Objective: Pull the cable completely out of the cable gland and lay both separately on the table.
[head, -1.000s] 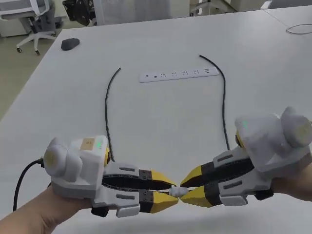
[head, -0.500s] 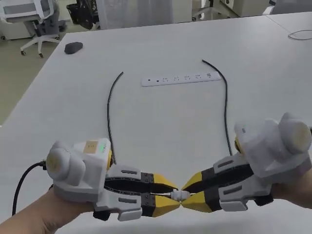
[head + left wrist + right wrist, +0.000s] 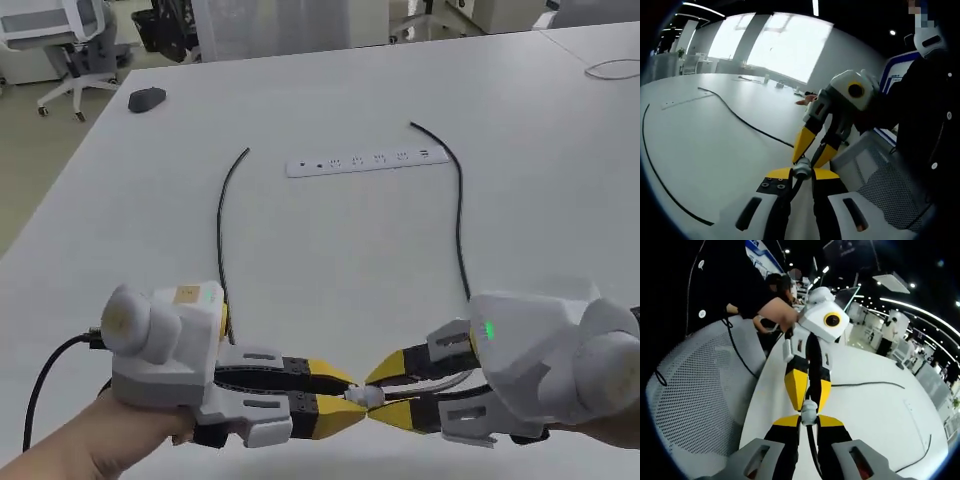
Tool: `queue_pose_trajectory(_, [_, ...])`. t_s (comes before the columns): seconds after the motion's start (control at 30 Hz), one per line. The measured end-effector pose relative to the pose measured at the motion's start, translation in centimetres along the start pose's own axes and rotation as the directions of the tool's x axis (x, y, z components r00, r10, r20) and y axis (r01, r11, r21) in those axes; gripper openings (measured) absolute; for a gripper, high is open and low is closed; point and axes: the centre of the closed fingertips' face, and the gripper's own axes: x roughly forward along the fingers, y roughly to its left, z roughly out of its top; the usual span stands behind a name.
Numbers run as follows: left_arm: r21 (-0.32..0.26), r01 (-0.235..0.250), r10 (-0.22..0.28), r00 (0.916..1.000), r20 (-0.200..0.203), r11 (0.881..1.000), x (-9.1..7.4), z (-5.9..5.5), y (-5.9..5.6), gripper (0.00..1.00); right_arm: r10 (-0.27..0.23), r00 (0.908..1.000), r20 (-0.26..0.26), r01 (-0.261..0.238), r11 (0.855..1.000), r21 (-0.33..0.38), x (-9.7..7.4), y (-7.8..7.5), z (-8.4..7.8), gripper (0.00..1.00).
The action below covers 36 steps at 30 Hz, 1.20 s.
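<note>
A small white cable gland (image 3: 358, 397) hangs just above the near edge of the white table (image 3: 330, 260), between two grippers that meet tip to tip. My left gripper (image 3: 351, 397) is shut on the gland (image 3: 801, 169). My right gripper (image 3: 376, 397) faces it from the right and is shut on the black cable where it leaves the gland (image 3: 809, 411). A short piece of cable (image 3: 812, 442) runs back between the right jaws. From there the cable (image 3: 460, 220) loops under the right gripper and stretches away over the table.
A second black cable (image 3: 219, 230) lies on the left of the table. A white power strip (image 3: 367, 160) lies across the middle. A dark mouse (image 3: 147, 98) sits far left, and an office chair (image 3: 70, 40) stands beyond the table.
The right gripper has sunk lower and rolled, so its body now faces the head camera. Both grippers stay tip to tip on the gland.
</note>
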Motion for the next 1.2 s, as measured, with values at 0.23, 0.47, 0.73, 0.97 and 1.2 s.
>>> queue_pose_trajectory(0.23, [0.034,0.006,-0.006,1.0000,-0.003,0.999,-0.1,-0.1,-0.2,0.15,0.013,0.9999,-0.005,-0.013,1.000,0.006,0.0,0.0,-0.1,0.08])
queue_pose_trajectory(0.47, [0.164,0.007,-0.006,1.0000,-0.005,0.986,-0.5,0.2,-0.3,0.15,0.056,0.9964,0.065,-0.072,0.952,0.298,-0.7,-0.7,0.8,0.09])
queue_pose_trajectory(0.73, [0.277,0.006,-0.009,0.9999,0.009,0.961,-1.1,1.2,-0.6,0.15,0.117,0.9762,0.182,-0.196,0.838,0.509,-1.6,-1.2,1.6,0.09])
queue_pose_trajectory(0.97, [0.322,0.023,-0.021,0.9997,-0.008,0.947,-0.9,1.4,-1.1,0.15,0.153,0.9690,0.194,-0.237,0.798,0.554,-1.0,-0.9,1.5,0.11])
queue_pose_trajectory(1.2, [0.386,0.021,-0.013,0.9996,-0.023,0.922,-0.8,1.5,-1.4,0.15,0.193,0.9586,0.209,-0.281,0.763,0.582,-0.7,-0.4,1.5,0.09])
